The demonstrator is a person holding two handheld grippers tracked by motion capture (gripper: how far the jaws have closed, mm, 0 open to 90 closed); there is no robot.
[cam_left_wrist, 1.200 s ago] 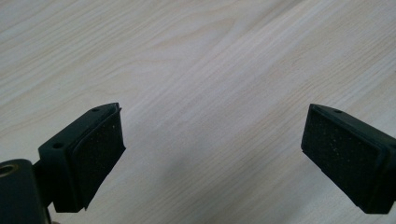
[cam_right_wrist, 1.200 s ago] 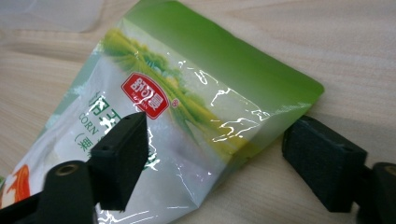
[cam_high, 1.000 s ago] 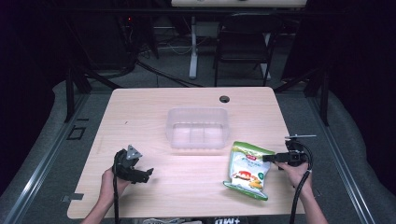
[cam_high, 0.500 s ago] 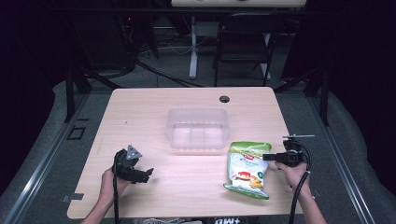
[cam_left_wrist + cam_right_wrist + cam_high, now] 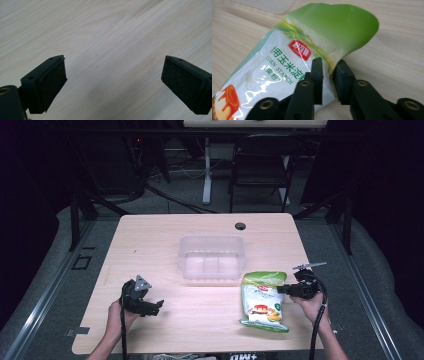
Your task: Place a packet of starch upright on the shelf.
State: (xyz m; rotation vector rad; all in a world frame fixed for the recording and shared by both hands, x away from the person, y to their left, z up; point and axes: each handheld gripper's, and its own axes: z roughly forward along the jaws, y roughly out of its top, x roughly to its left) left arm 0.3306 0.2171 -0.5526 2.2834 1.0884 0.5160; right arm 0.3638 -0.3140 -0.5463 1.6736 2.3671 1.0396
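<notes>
Currently noted: corn starch bag [image 5: 262, 301] lying flat on the surface [image 5: 200, 245] at about 4 o'clock from centre, green top end toward 12, printed face up. Just beyond its top edge, at roughly 11 o'clock from the bag, clear plastic container [image 5: 212, 256], seemingly empty, divided into compartments.

Right gripper [image 5: 327, 75] at 3 o'clock of the bag, jaws pinching the bag's side edge close below the green top band; film visibly caught between the two pads, top flap curling up behind them. Held in the person's right hand [image 5: 311, 305].

Left gripper [image 5: 146, 306] at about 8 o'clock on the surface, well apart from the bag, held in the left hand [image 5: 119, 315]; jaws spread wide in the left gripper view, bare wood between them, nothing held.

Handling judgement: glossy film, likely slippery; powder contents, so soft, slumping, weight expected to sag toward the bottom end once lifted. Pouch pliable rather than stiff; puncture or seam split possible under hard squeeze. Best hold judged at the flat sealed margin or top band, where no powder bulges. Single edge pinch likely to let the bag swing; support from the spare gripper at the bottom end advisable.
</notes>
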